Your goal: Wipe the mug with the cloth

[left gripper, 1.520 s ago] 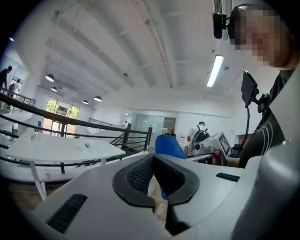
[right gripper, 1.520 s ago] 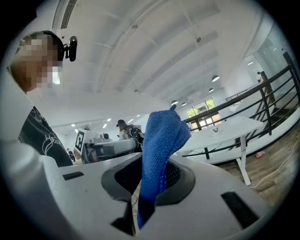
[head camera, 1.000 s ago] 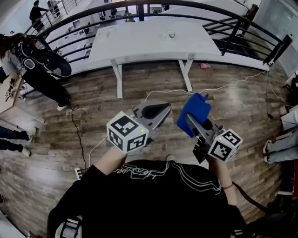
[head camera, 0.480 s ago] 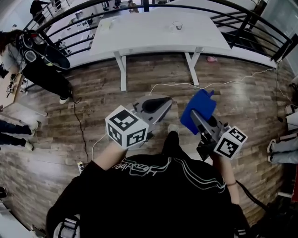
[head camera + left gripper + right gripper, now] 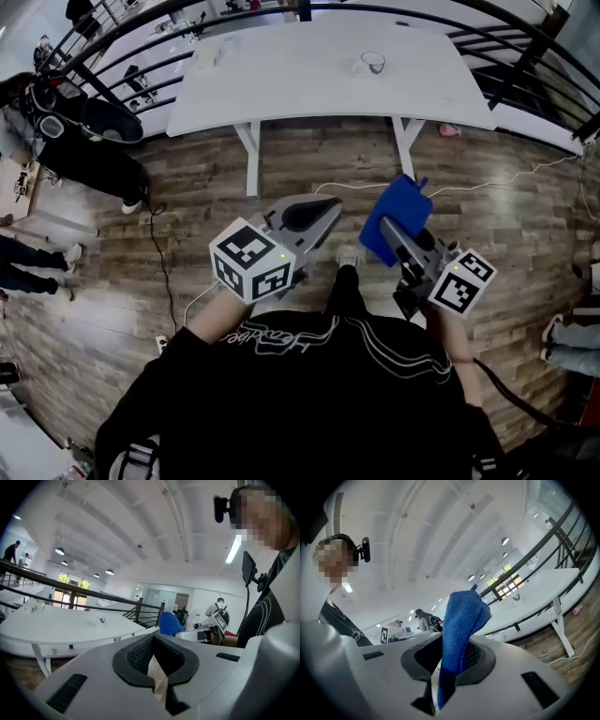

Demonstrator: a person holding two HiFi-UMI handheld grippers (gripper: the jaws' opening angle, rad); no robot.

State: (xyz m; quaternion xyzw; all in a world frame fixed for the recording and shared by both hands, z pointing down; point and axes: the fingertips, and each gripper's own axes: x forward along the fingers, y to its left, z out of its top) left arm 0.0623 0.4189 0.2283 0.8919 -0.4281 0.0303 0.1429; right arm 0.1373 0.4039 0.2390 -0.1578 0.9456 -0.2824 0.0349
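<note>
Where the person stands: on the brown wood plank floor [image 5: 281, 169], a little way back from the table, in a black top with thin white lines [image 5: 309, 394].
Left gripper [image 5: 323, 214]: grey, with a black-and-white marker cube at its back. Its two jaws are pressed together, and nothing is between them [image 5: 153, 641].
Right gripper [image 5: 386, 230]: grey too, held beside the left one. Its jaws pinch the fluffy blue cloth [image 5: 398, 217].
Blue cloth: it sticks up out of the right gripper's jaws [image 5: 450, 660] in a folded bunch [image 5: 461, 620].
Mug: a small see-through mug [image 5: 372, 63] stands upright on the long white table [image 5: 300, 84], toward the right end and near the far edge. It is well apart from both grippers and the cloth. From the left gripper view it is a tiny shape on the table top [image 5: 101, 619].
Table: white legs, with a small pale thing [image 5: 206, 54] near its left end.
Railing: black curved bars [image 5: 530, 42] run behind the table.
Floor bits: a thin white cable [image 5: 487, 183] snakes across the planks, and a small pink thing [image 5: 449, 130] lies by the right table leg.
Other people: someone in dark clothes [image 5: 89, 150] stands off to the left.
</note>
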